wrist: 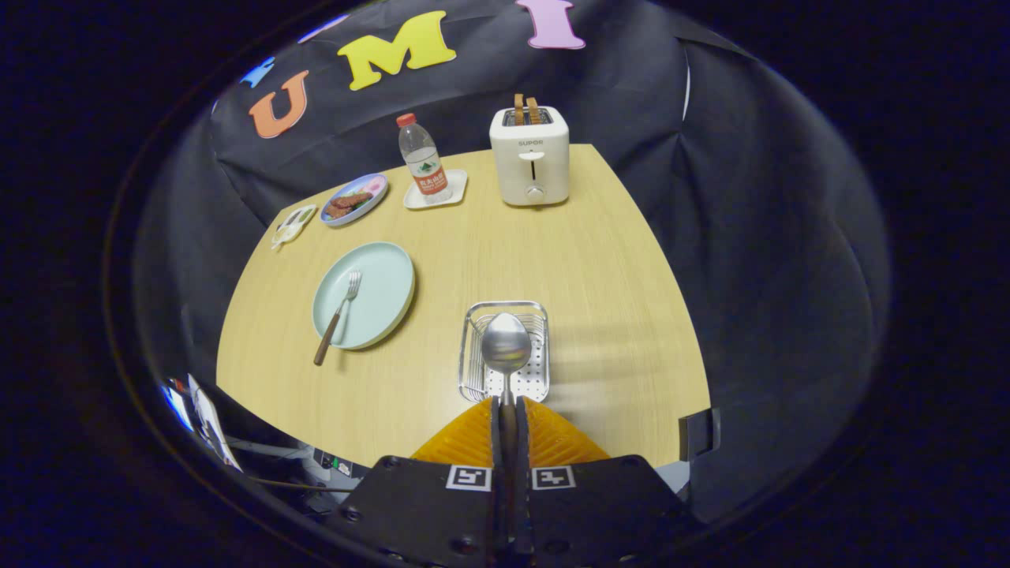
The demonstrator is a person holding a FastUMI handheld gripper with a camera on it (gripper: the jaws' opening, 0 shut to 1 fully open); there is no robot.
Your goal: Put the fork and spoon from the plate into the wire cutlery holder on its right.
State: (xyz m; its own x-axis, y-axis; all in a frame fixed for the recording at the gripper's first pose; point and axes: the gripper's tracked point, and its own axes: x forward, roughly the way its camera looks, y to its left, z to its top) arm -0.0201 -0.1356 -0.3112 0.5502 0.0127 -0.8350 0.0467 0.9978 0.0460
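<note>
1. Clamping the spoon (506, 347) by its handle, your gripper (508, 414) has both fingers pressed together on it, with the bowl sticking out ahead of the fingertips.
2. You hold the spoon's bowl above the wire cutlery holder (505, 351), which sits on the table (600, 315) near its near edge; you cannot tell whether the spoon touches the wire.
3. Your pale green plate (364, 294) lies toward the table's left edge, well apart from the holder and to its left.
4. Your fork (338, 315) lies across that plate, tines toward the plate's middle and its wooden handle reaching over the rim toward the near-left corner, the end of the handle over the tabletop.
5. At the far edge you have a white toaster (529, 155) with two slices of toast (526, 110) standing up in its slots.
6. Just left of the toaster, a water bottle (422, 160) with a red cap stands upright on a small white tray (454, 191).
7. Further left along the far-left edge, a patterned plate (355, 199) carries dark food, and a small flat item (293, 223) lies beside it near the table's edge; what it is you cannot tell.
</note>
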